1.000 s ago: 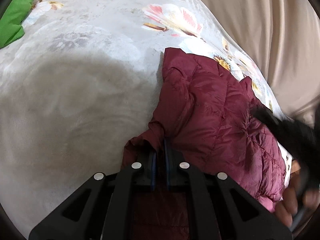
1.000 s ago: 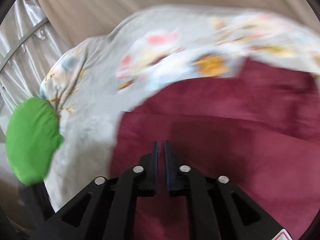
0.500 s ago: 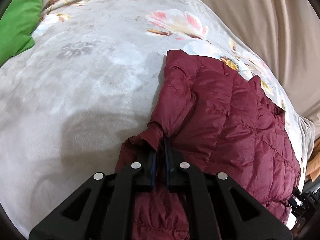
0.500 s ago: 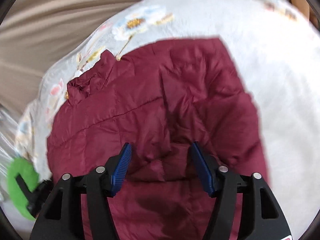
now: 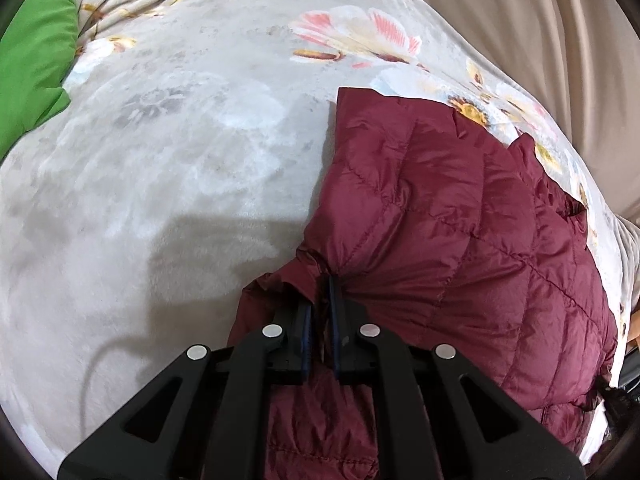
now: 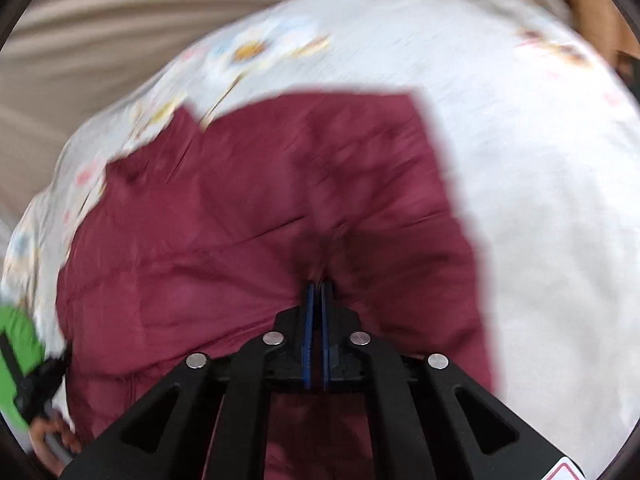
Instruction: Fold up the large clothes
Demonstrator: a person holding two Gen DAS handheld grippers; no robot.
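A maroon quilted puffer jacket (image 5: pixel 460 240) lies on a pale floral blanket (image 5: pixel 180 160), toward its right side. My left gripper (image 5: pixel 322 280) is shut on a bunched fold at the jacket's near left edge. In the blurred right wrist view the same jacket (image 6: pixel 240 220) fills the middle, and my right gripper (image 6: pixel 317 286) is shut on a pinch of its fabric near the near edge. The left hand (image 6: pixel 48 436) shows at the lower left of that view.
A green cloth (image 5: pixel 32 68) lies at the blanket's far left and shows in the right wrist view (image 6: pixel 16 344). A beige curtain (image 5: pixel 540 20) hangs behind the blanket. A wooden edge (image 6: pixel 592 4) shows at the right view's top right.
My right gripper swung over the jacket, opened wide half a second ago, and has now closed on the fabric. My left gripper has kept its hold and hardly moved.
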